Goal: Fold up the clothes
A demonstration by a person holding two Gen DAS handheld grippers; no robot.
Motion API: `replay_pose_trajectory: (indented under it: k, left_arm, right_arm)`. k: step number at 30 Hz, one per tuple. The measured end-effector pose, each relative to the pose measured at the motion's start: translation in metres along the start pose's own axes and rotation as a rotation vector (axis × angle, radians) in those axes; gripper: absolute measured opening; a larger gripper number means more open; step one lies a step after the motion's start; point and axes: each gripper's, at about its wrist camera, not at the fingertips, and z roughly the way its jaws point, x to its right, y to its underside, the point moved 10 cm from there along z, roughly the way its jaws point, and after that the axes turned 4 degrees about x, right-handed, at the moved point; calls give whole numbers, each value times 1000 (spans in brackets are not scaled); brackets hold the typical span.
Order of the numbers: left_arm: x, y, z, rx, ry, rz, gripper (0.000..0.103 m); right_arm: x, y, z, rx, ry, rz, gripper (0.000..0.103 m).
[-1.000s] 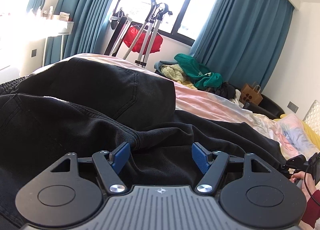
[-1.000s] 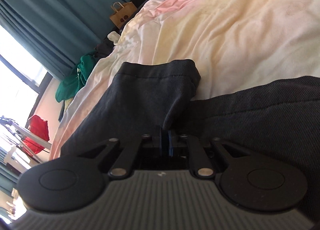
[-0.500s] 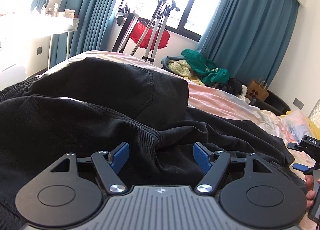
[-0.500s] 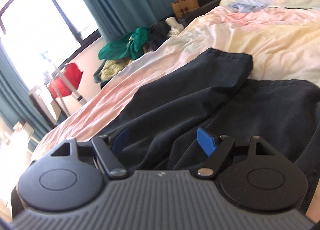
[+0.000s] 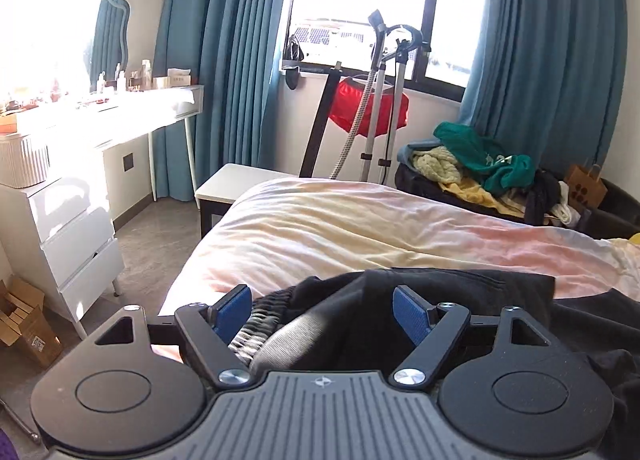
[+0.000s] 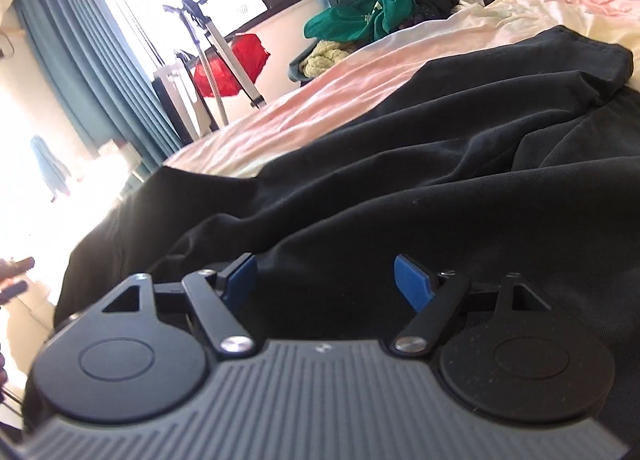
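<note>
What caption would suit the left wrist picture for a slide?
Left gripper open above the waistband end of black trousers on a pastel bed, teal curtains behind.

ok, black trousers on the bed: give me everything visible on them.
The black woven cotton-like trousers lie loosely rumpled, in deep folds, on the pastel pink-and-yellow bedsheet. One hemmed leg end reaches towards the pillows. In the left wrist view a ribbed elastic waistband bunches near the bed's edge, between the open pads of the left gripper. The right gripper hovers open over the fabric; neither visibly clamps it.
</note>
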Motion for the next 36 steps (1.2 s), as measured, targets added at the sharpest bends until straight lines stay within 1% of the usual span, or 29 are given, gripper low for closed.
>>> replay_pose_trajectory:
  k: [3,5,6,7,9,12,15,17,18,19,20,21,22,23,24,25,26,30,32,35,36]
  left_arm:
    - [-43,-19,52,-56,-41,11,79]
    - [-54,-15,82,-140,-7,17,79]
    - [-56,-7,98,-204,32,15,79]
    - [-57,1,112,-266,69,14,79]
    - [-55,16,128,-330,99,24,80]
    - [-49,27,136,-357,165,28,81]
    - [-29,50,135,-472,250,86,82]
    - [-19,53,131,-440,244,169,80]
    - [-15,55,129,-425,240,206,76]
    - [-15,56,131,-434,226,174,68]
    - [-14,57,130,-434,210,179,58]
    - [-12,58,129,-434,192,185,54]
    - [-9,57,125,-419,155,212,52]
    - [-6,55,122,-404,117,239,39]
    - [-3,53,119,-388,78,264,35]
    - [-3,44,115,-359,17,256,25]
    - [-5,35,110,-335,-23,240,21]
    - [-31,-15,86,-199,-181,171,18]
    - [-62,-50,71,-126,-266,77,18]
    - [-87,-64,75,-140,-325,47,19]
    - [-90,-61,81,-151,-335,51,19]
  right_arm:
    - [-6,-7,5,20,-64,71,78]
    - [-6,-7,9,29,-67,73,78]
    - [-5,-5,13,24,-66,76,79]
    - [-4,-2,18,8,-70,89,79]
    - [-2,4,29,-34,-89,132,79]
    - [0,10,37,-69,-99,165,79]
    - [-1,13,37,-78,-104,164,79]
    - [-1,13,37,-80,-103,165,78]
    - [-1,13,36,-80,-101,165,78]
    - [0,13,36,-80,-99,166,77]
    - [0,13,35,-80,-96,166,77]
    - [0,13,35,-79,-93,165,77]
    - [0,12,35,-77,-88,161,77]
    - [0,11,35,-74,-83,157,77]
    - [0,11,34,-71,-77,153,77]
    - [0,10,34,-70,-75,150,77]
    - [0,10,33,-72,-78,147,78]
    - [-2,6,28,-57,-71,125,79]
    - [-2,4,26,-48,-66,113,79]
    - [-3,1,23,-33,-58,95,79]
    - [-3,0,22,-29,-55,89,79]
